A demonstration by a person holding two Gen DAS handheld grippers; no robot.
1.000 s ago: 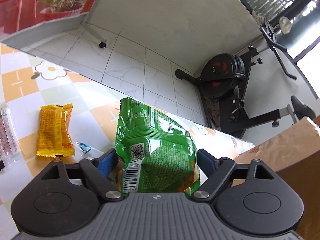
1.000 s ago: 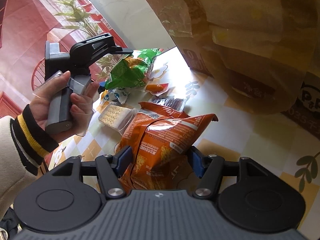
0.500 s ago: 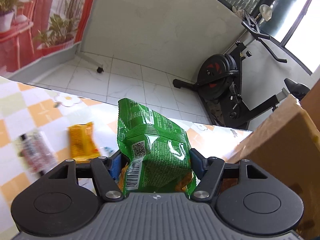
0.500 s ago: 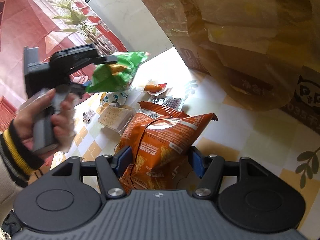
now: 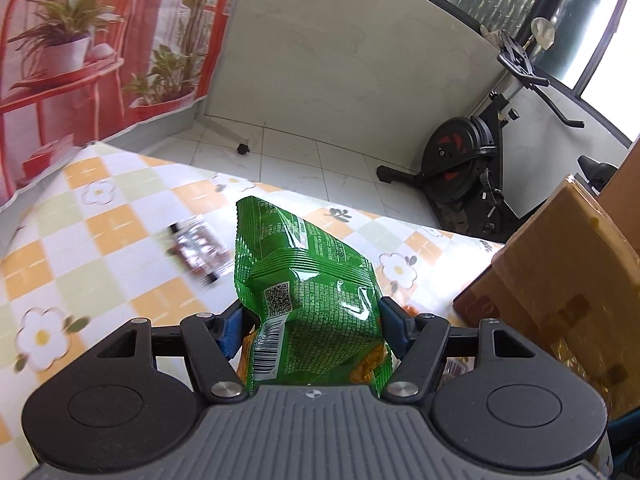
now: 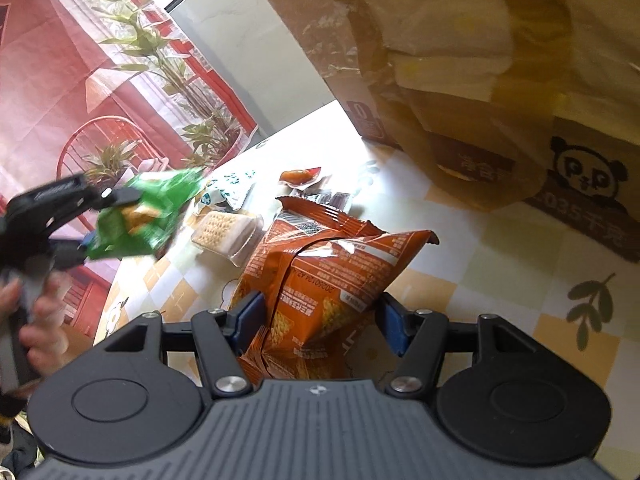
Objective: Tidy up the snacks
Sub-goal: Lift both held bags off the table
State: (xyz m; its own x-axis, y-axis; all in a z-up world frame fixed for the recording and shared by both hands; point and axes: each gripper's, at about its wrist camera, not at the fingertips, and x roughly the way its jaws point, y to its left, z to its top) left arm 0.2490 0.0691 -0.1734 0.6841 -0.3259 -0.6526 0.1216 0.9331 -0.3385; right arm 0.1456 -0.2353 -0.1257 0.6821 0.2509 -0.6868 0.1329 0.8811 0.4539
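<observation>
Two claws each grip a snack bag. Left claw clamps a green bag, lifted off the checked table near a cardboard box. Right claw pinches an orange bag whose lower end rests on the table, a cracker pack just beyond.

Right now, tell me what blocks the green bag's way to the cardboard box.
Nothing visible. The left gripper holds the green bag above the table, and only bare tablecloth lies between it and the cardboard box.
</observation>
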